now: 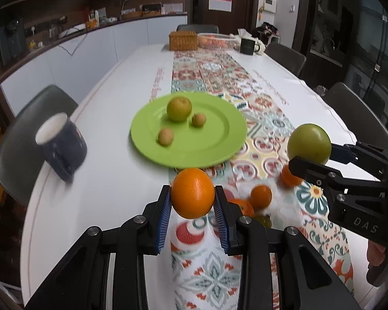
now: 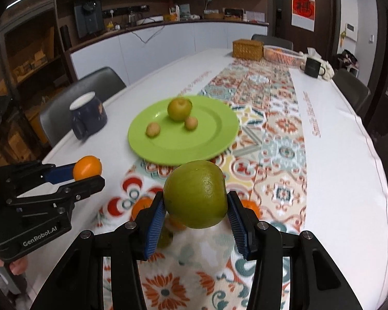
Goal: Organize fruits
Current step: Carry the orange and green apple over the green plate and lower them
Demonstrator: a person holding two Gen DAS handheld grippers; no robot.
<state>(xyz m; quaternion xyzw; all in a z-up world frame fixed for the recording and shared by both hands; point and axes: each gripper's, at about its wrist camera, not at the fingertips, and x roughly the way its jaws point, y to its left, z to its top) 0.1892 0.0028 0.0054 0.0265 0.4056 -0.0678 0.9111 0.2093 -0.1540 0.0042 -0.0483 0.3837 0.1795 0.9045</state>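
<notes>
White, long and oval, the desk (image 1: 111,196) carries a patterned floral cloth runner (image 1: 212,263) down its middle. Left gripper (image 1: 193,204): blue ribbed fingers (image 1: 164,222) clamp a round orange fruit (image 1: 192,193) at its sides, lifted above the runner's near end. Right gripper (image 2: 196,213): fingers (image 2: 155,228) clamp a large green citrus fruit (image 2: 196,193), its dimpled end turned right, also held off the cloth. Beyond both lies a round lime-green plate (image 1: 219,139) partly on the runner, holding one green fruit (image 1: 179,108) and two small tan fruits (image 1: 165,137). Three small orange fruits (image 1: 260,196) rest on the runner just beside the left gripper. A dark blue mug (image 1: 62,147) stands near the left desk edge, apart from the plate. Bare white surface flanks the runner on both sides; a wicker box (image 1: 183,40) and pink basket (image 1: 214,40) sit at the far end.
</notes>
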